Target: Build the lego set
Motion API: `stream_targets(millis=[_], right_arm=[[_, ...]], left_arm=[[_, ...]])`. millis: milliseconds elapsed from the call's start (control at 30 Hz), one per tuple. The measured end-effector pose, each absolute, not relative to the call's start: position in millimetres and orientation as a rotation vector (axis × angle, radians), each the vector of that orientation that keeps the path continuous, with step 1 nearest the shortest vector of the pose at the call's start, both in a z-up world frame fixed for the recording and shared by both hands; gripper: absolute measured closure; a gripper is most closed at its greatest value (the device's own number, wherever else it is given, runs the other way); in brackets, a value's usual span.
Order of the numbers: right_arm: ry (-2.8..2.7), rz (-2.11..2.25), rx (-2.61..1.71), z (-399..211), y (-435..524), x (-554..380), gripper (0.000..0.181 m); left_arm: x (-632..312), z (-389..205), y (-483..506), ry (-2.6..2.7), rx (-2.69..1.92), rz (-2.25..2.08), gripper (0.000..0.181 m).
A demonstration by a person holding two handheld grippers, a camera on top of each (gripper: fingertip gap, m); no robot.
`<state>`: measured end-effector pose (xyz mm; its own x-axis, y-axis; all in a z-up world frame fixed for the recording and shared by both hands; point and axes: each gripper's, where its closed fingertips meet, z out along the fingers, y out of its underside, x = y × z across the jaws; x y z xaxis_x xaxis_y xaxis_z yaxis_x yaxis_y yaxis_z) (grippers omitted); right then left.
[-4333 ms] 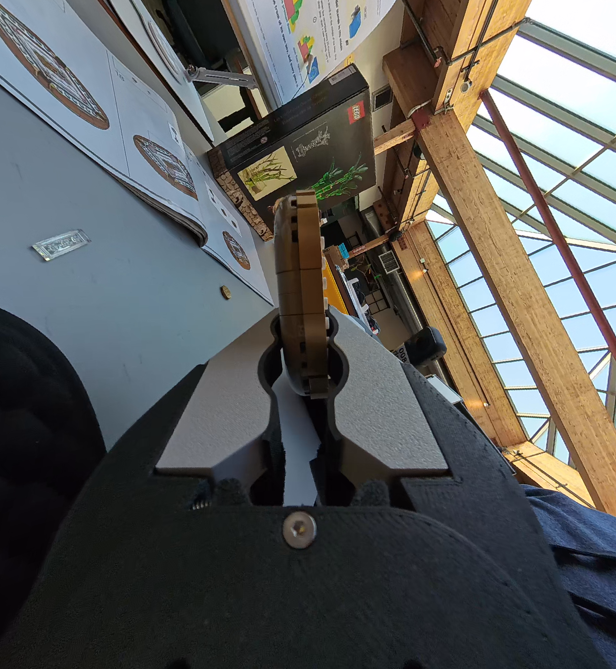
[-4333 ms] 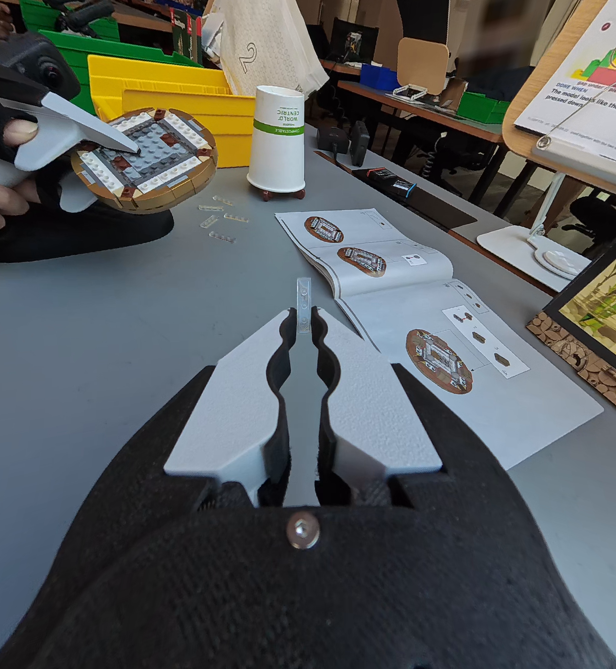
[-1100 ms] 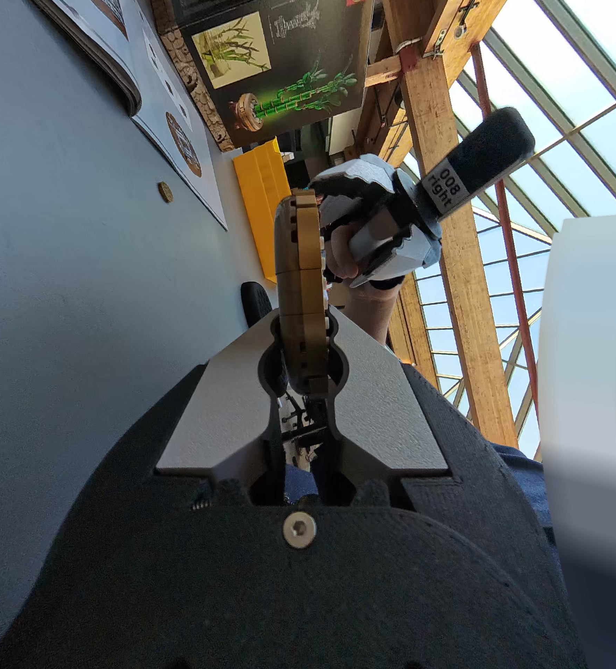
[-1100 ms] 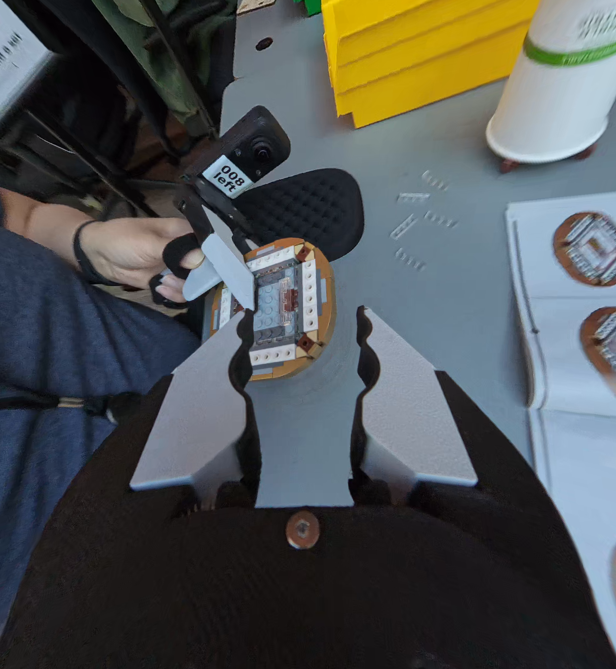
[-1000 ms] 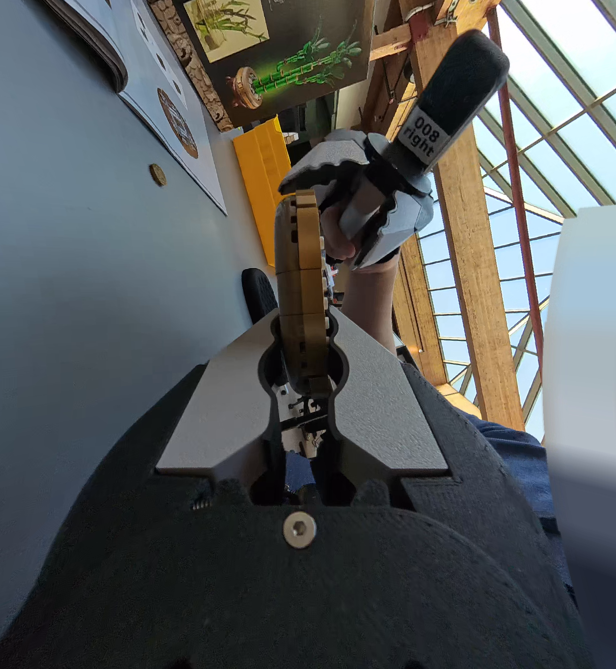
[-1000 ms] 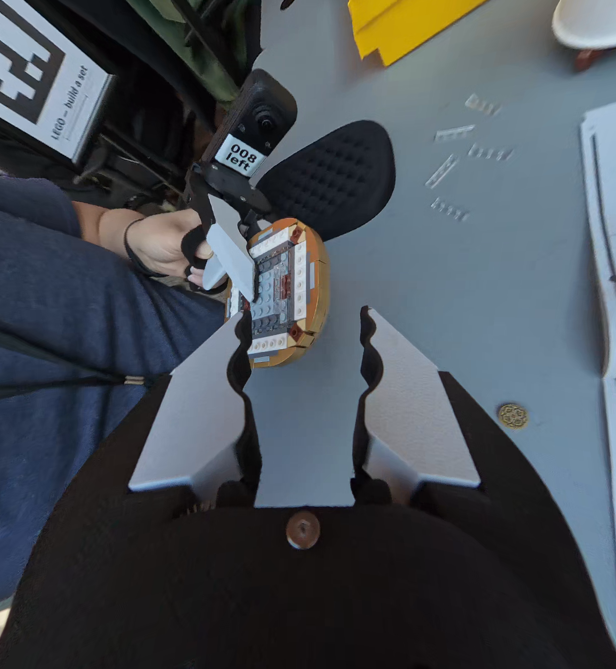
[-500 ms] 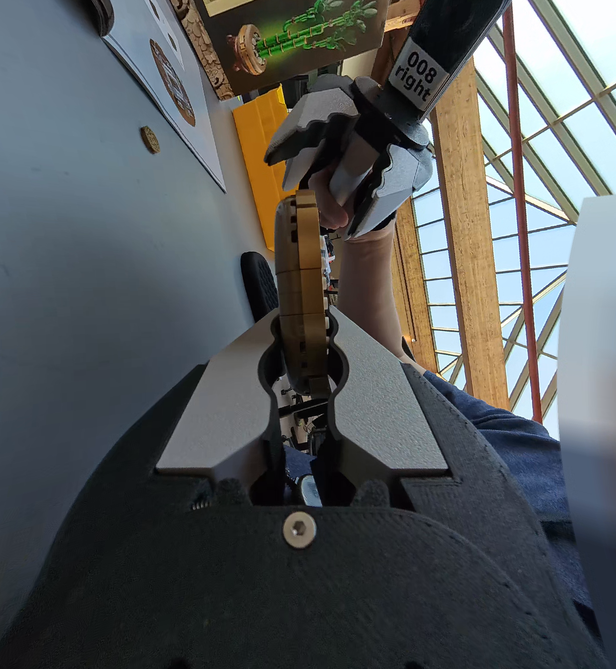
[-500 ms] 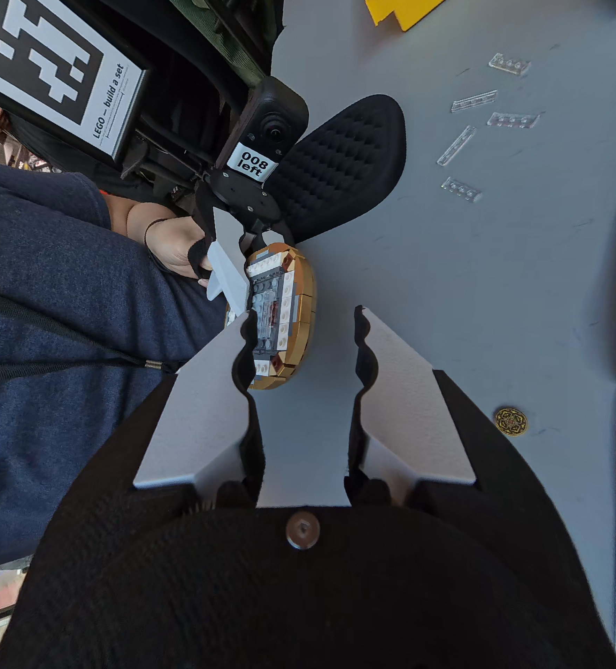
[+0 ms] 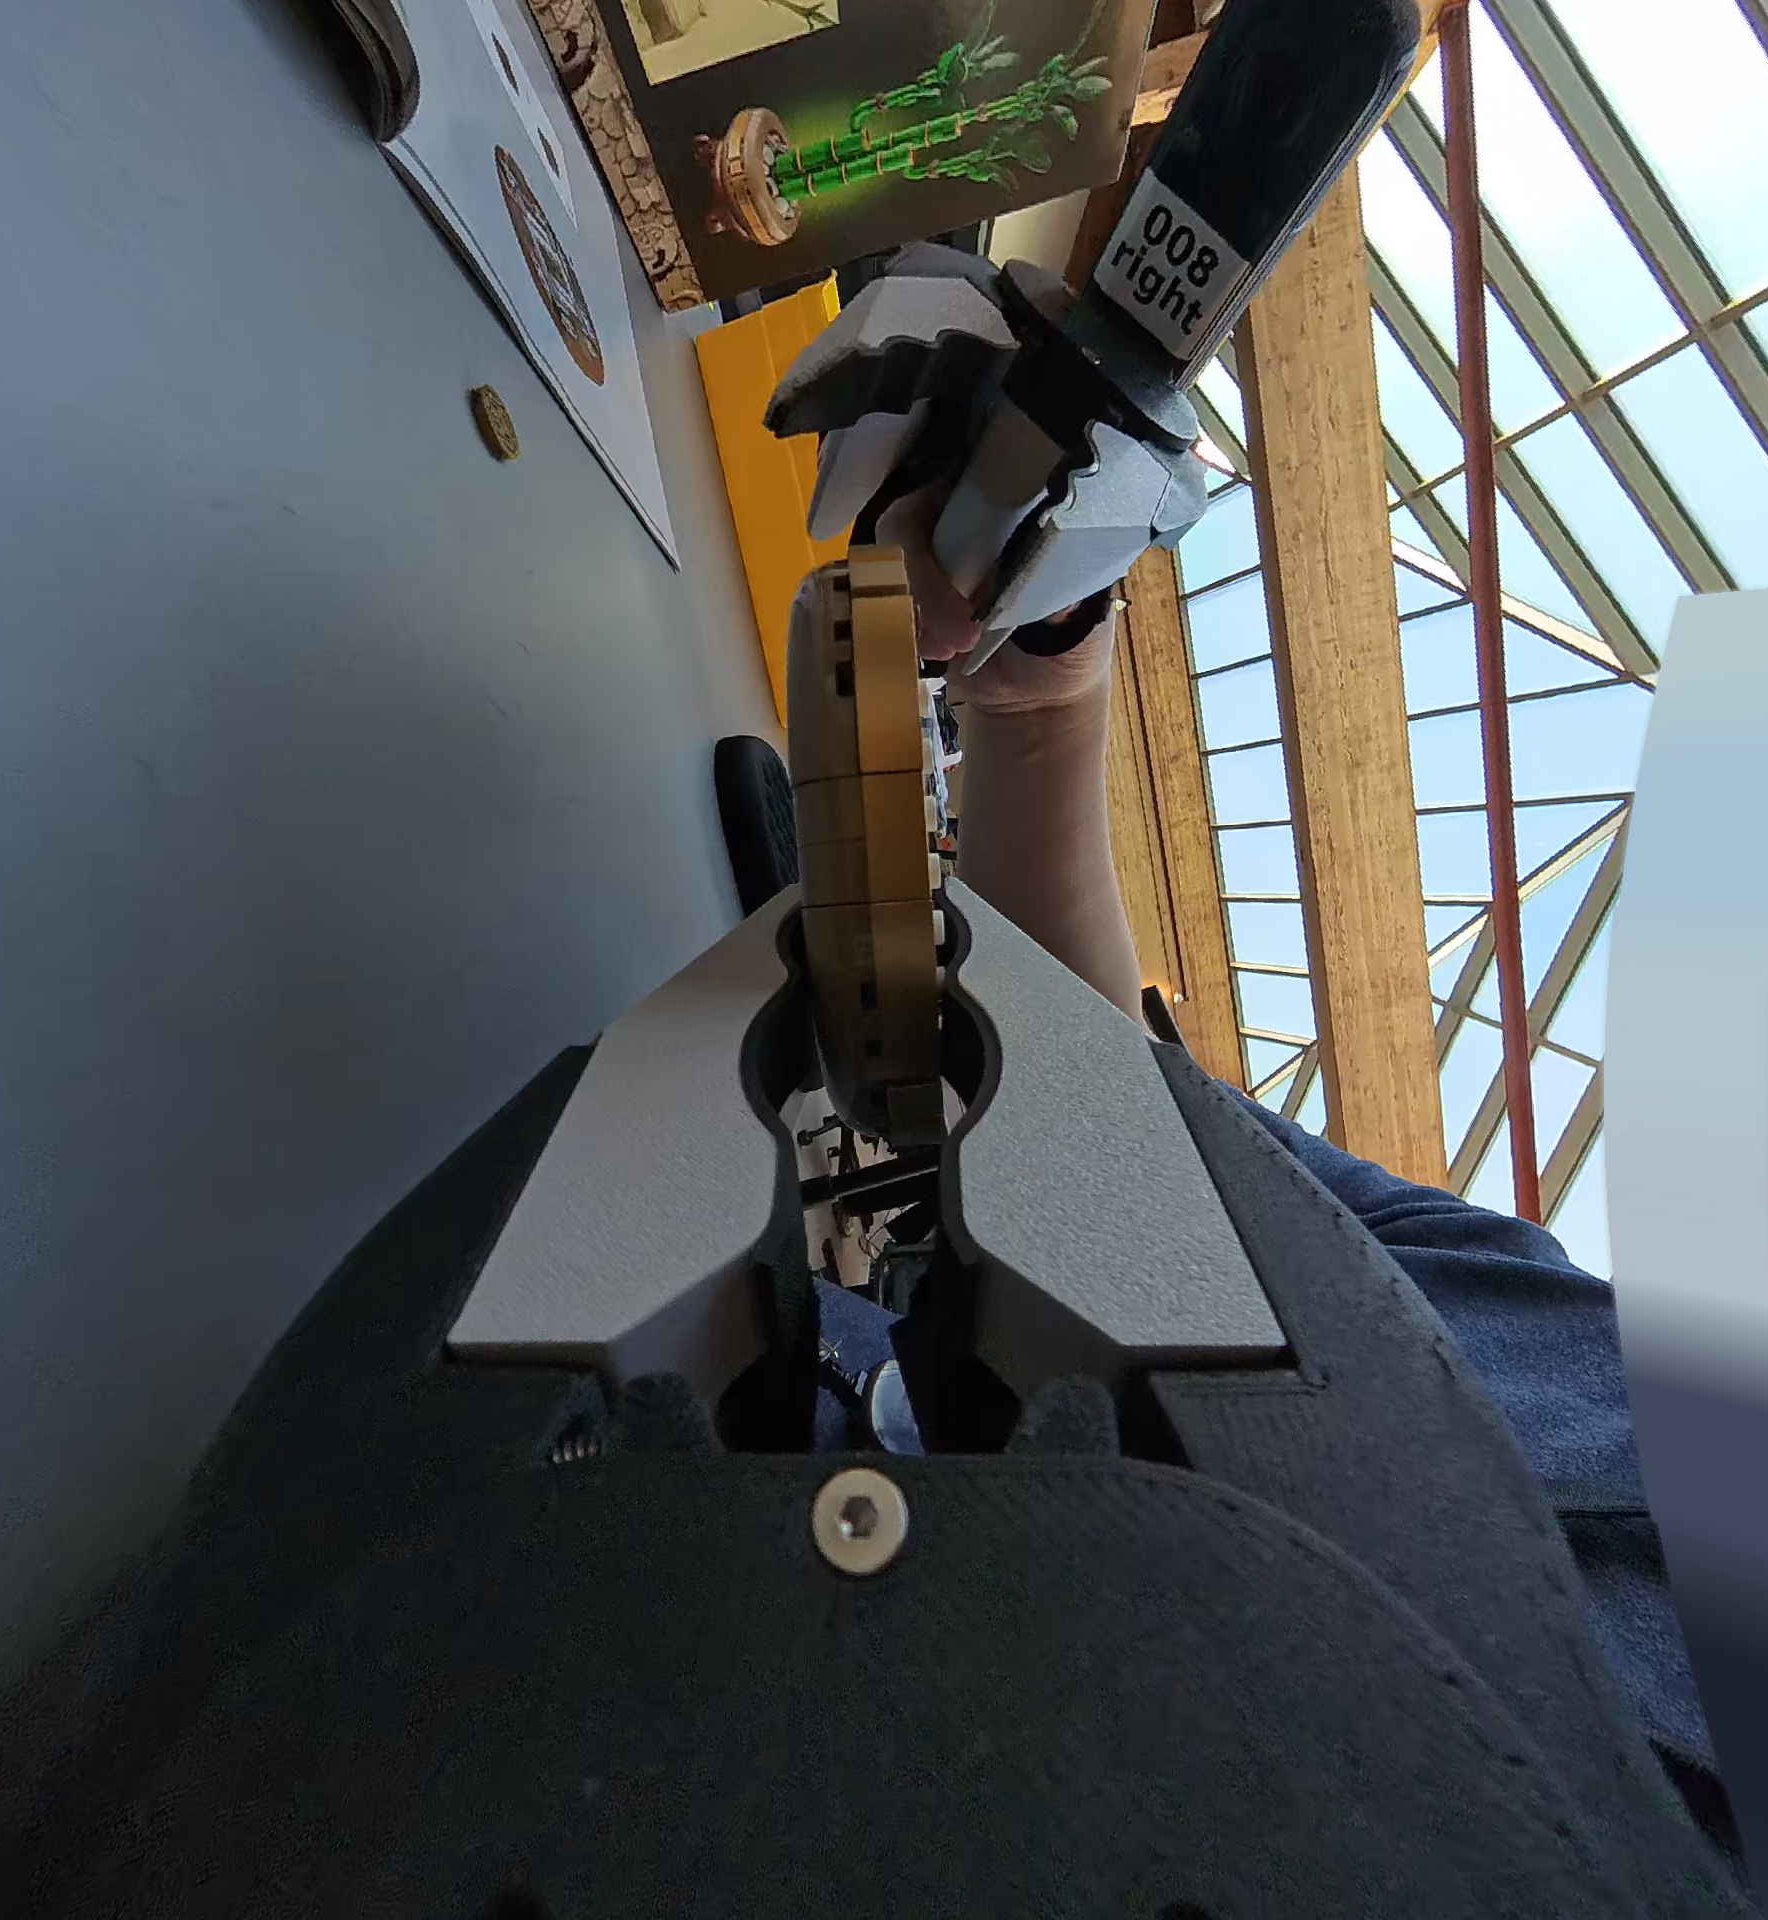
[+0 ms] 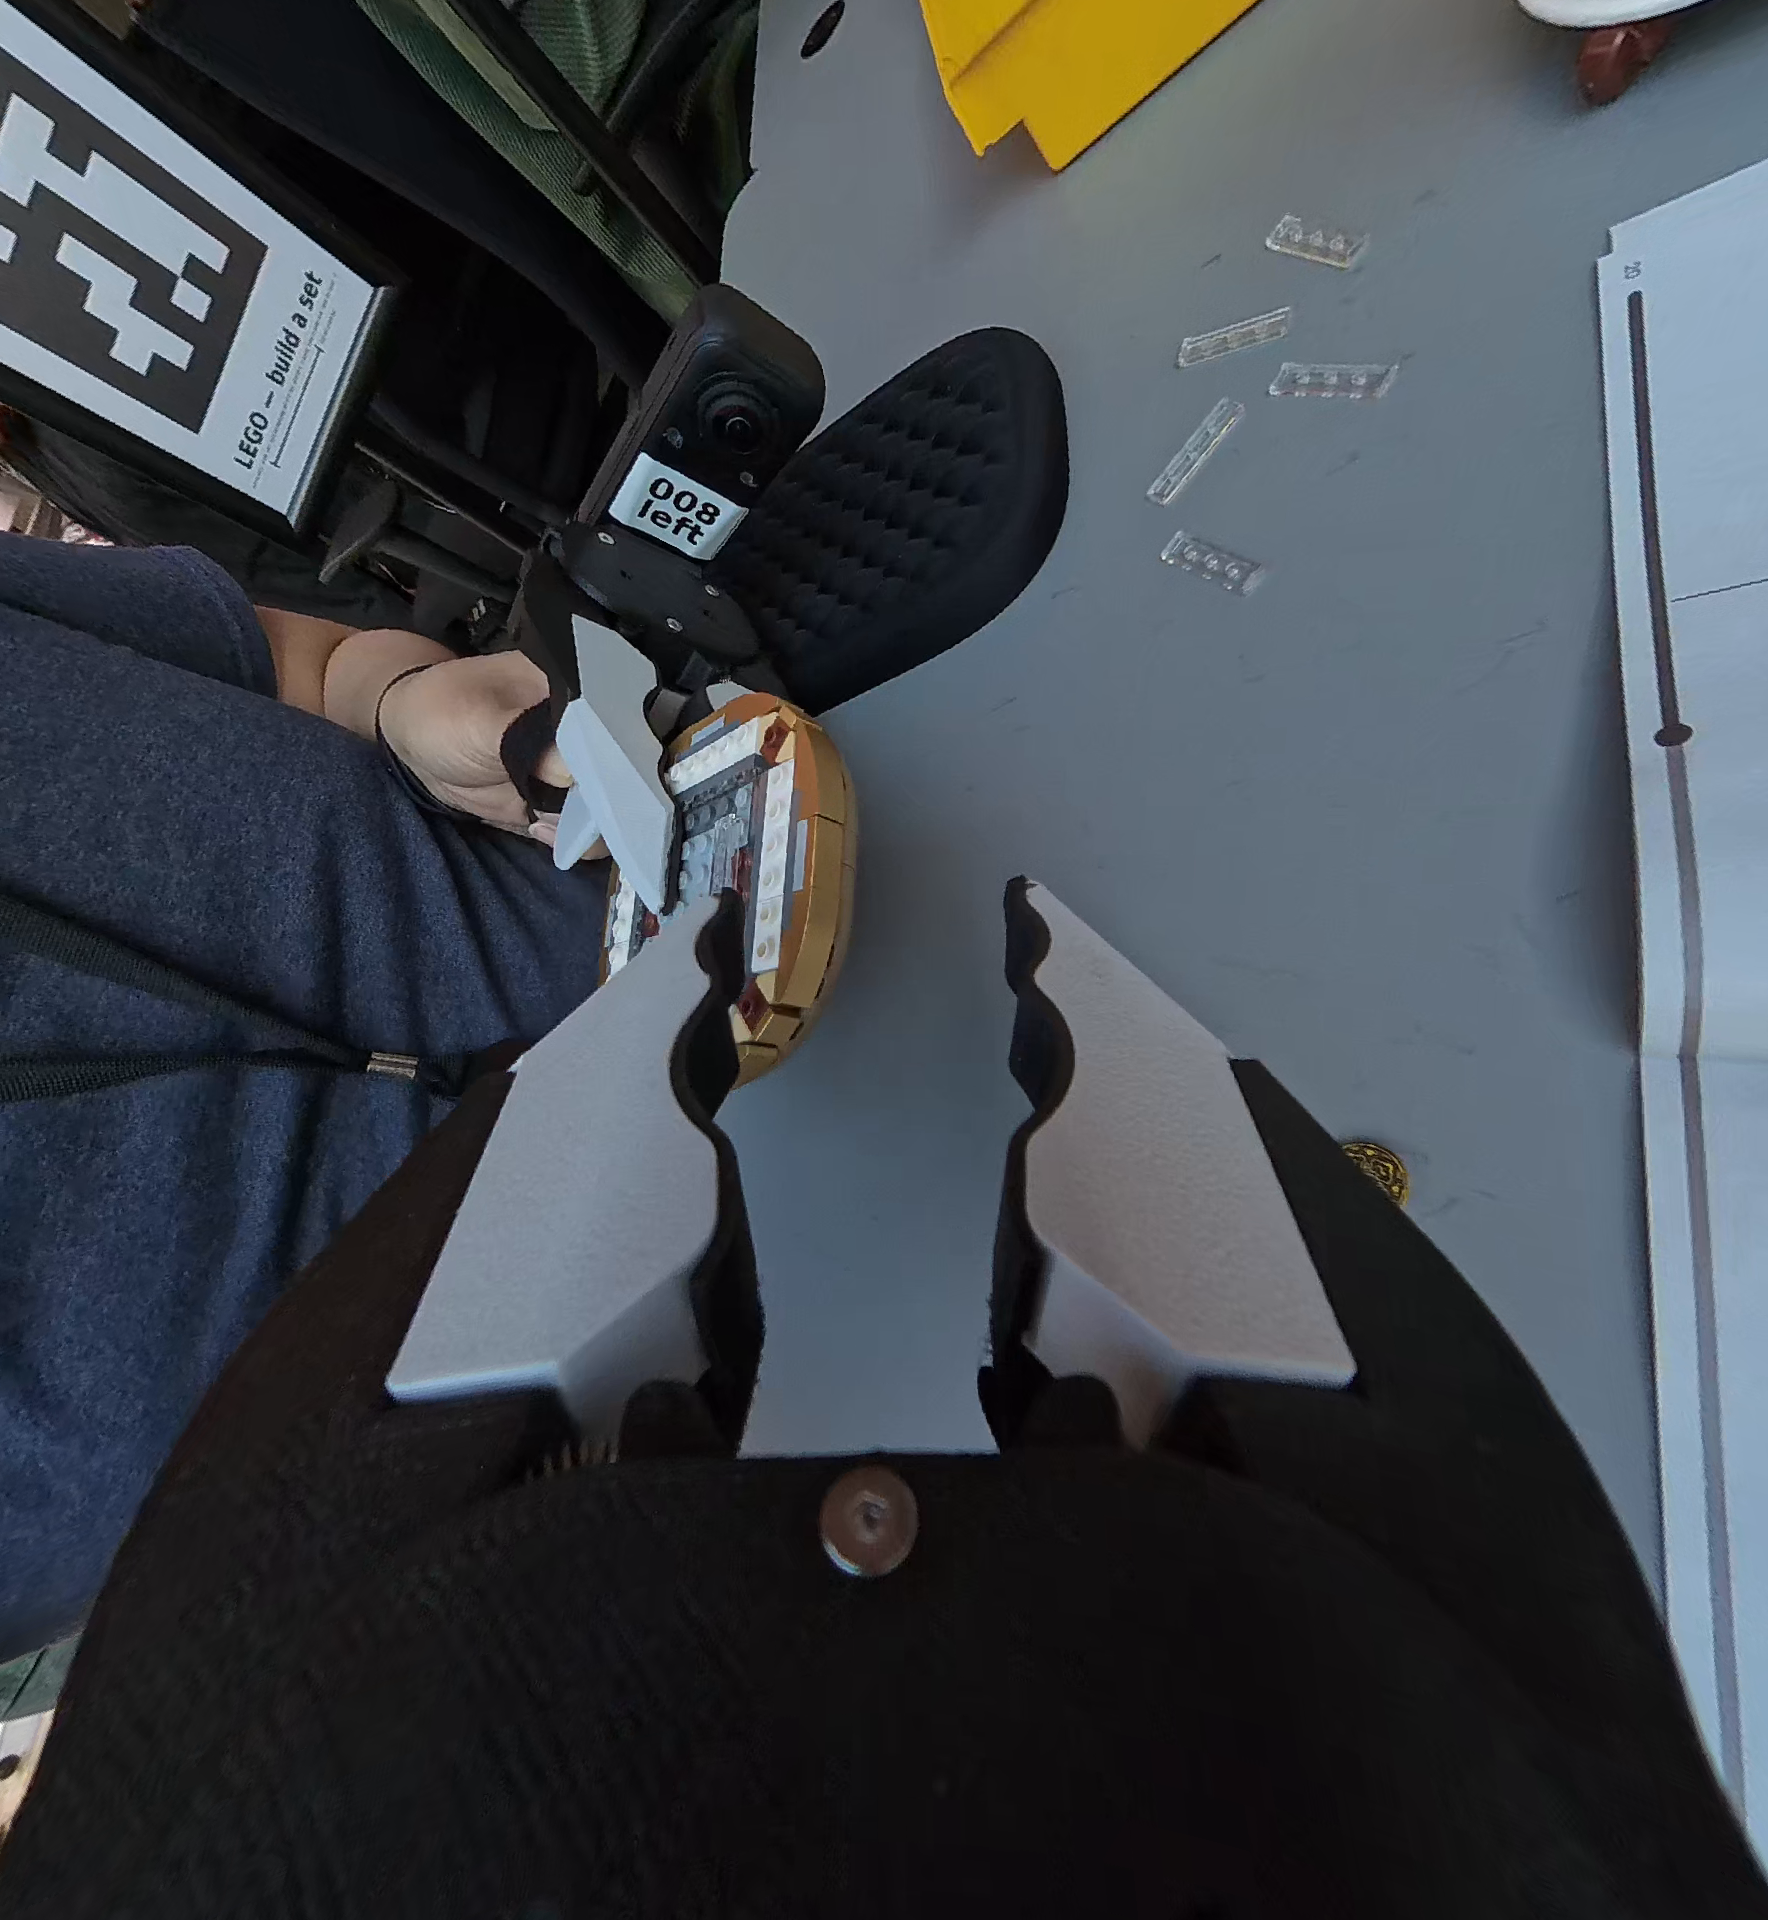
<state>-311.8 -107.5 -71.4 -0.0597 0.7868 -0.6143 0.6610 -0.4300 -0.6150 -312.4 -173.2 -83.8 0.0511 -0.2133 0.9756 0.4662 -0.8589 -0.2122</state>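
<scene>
The round tan Lego base (image 9: 864, 790) stands on edge in my left gripper (image 9: 869, 920), which is shut on its near rim. In the right wrist view the base (image 10: 797, 862) shows its grey and white studded top, held by the left gripper (image 10: 620, 800) just off the table's edge. My right gripper (image 10: 869, 896) is open and empty, and its left finger (image 10: 651, 997) overlaps the base's near rim. In the left wrist view the right gripper (image 9: 890, 530) hangs open at the base's far rim; I cannot tell whether it touches.
Several clear flat pieces (image 10: 1212, 561) and a small gold round piece (image 10: 1376, 1172) lie on the grey table (image 10: 1275, 831). The open instruction booklet (image 10: 1753, 727) is at the right, a black pad (image 10: 911, 509) behind the base, a yellow bin (image 10: 1046, 62) beyond. The Lego box (image 9: 859, 125) stands farther off. The left gripper's tips are roughly 7 cm from the right gripper's.
The right gripper held a clear piece 4.3 s ago; it is now open and empty. It has closed in on the base, which the left gripper has tilted more on edge.
</scene>
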Motion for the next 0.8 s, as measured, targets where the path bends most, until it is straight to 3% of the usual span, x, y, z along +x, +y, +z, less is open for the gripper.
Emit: stream_targets(millis=[433, 567, 800], right_arm=[[-1.406, 1.568, -1.941, -78.9, -81.3, -311.0, 0.132], [-1.159, 1.078, -1.64, -67.7, -18.0, -298.0, 0.133], [-0.895, 0.588, -1.374, -40.9, 10.8, -245.2, 0.132]], left_arm=[[-327.8, -85.5, -168.3, -0.303, -1.822, -1.849, 0.164], [-330.2, -83.6, -166.8, -0.291, -1.831, -1.825, 0.164], [-330.3, -83.9, -164.5, -0.304, -1.836, -1.823, 0.163]])
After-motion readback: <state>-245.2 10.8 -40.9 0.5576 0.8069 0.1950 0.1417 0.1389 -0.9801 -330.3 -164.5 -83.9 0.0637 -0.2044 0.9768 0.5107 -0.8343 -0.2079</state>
